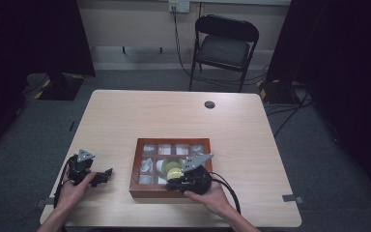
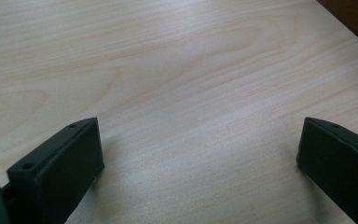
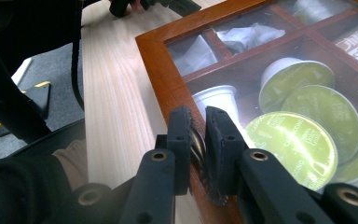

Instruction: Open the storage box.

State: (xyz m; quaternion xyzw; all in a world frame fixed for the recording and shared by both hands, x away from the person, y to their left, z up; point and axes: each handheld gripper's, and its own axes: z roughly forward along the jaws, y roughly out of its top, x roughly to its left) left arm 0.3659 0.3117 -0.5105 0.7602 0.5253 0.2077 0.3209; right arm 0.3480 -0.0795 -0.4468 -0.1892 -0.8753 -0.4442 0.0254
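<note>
A brown wooden box (image 1: 135, 166) with a glass lid lies on the table's near half. Its compartments hold green-lidded coffee capsules (image 3: 298, 140) and white sachets (image 3: 251, 35). My right gripper (image 3: 198, 116) reaches over the box's near frame (image 3: 158, 60), shut on a small ridged metal knob (image 3: 197, 144) at that frame. In the high view the right gripper (image 1: 175, 183) lies at the box's front edge, with the capsules (image 1: 173, 169) just beyond it. My left gripper (image 1: 104, 175) rests on the table left of the box. In its own view the left gripper (image 2: 198, 140) stands open over bare wood.
A small dark round disc (image 1: 209, 104) sits on the far part of the table (image 1: 125, 116). A black folding chair (image 1: 224, 46) stands beyond the far edge. Cables trail from both grippers toward the near edge. Bare wood lies left of and behind the box.
</note>
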